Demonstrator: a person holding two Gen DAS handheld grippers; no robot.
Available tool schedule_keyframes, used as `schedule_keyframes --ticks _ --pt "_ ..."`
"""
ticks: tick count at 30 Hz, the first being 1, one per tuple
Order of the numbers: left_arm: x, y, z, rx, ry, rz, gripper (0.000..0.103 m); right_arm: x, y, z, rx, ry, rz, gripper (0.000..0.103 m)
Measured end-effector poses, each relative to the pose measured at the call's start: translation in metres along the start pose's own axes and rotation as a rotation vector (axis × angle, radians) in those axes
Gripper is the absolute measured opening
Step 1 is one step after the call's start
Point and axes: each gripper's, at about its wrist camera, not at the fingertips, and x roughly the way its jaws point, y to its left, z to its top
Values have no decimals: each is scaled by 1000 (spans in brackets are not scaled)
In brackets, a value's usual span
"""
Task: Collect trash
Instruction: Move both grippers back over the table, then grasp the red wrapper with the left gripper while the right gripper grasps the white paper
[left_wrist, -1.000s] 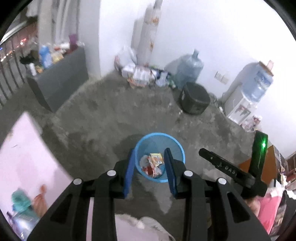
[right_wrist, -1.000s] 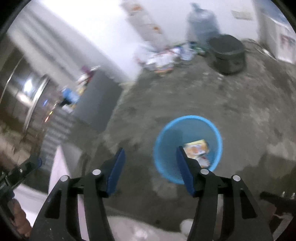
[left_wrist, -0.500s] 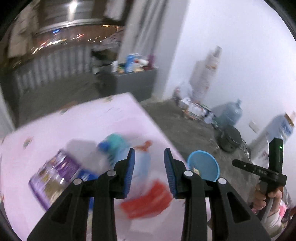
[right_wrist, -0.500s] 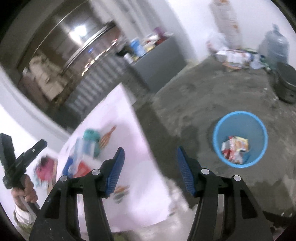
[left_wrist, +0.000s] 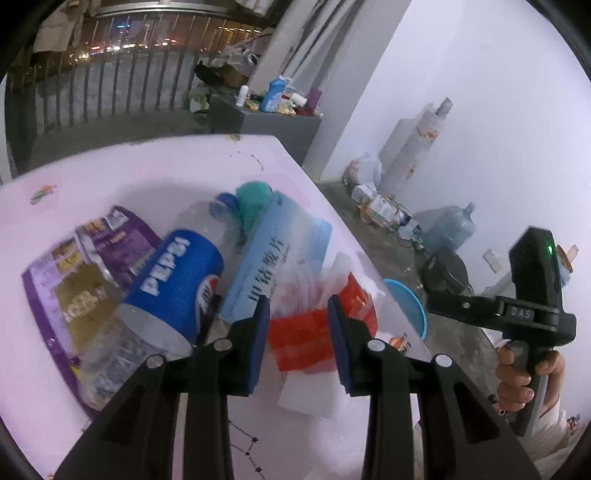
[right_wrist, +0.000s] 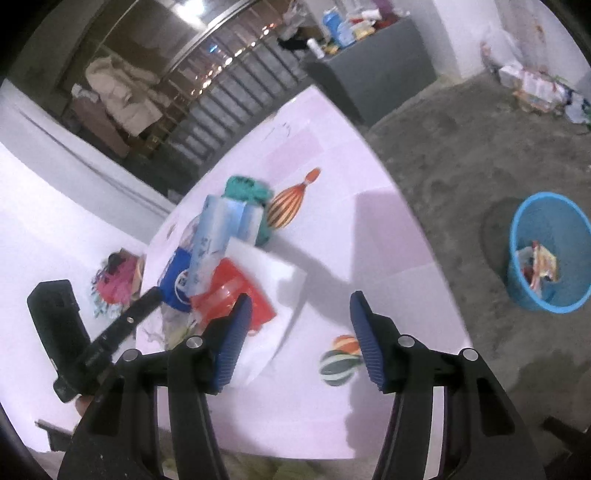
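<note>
Trash is heaped on the pink counter (left_wrist: 110, 177): red wrapper (left_wrist: 314, 332), Pepsi bottle (left_wrist: 173, 280), blue box (left_wrist: 273, 254), purple bag (left_wrist: 74, 291). Left tongs (left_wrist: 298, 339) are spread, straddling the red wrapper but not pinching it yet. Right tongs (right_wrist: 301, 336) are spread wide over bare counter, holding nothing. My worry: the wrapper looks slick and lies on white paper (left_wrist: 314, 398), so a pinch could drag both or slip off before the blue bin (right_wrist: 550, 254) on the floor.
</note>
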Motion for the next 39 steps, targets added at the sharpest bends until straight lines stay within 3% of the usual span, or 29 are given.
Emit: schedule_keyframes --ticks 8,18,31,39 --pt "35 -6 -14 17 58 -19 30 52 -2 -7 4 115 -15 25" --pt "36 -11 -37 14 94 -37 30 49 -6 -14 5 134 20 5" --pt "40 -43 -71 40 237 -186 27 26 -18 -26 -5 115 11 3" --pt "23 -48 -64 72 155 -159 30 23 -21 -29 10 111 26 3"
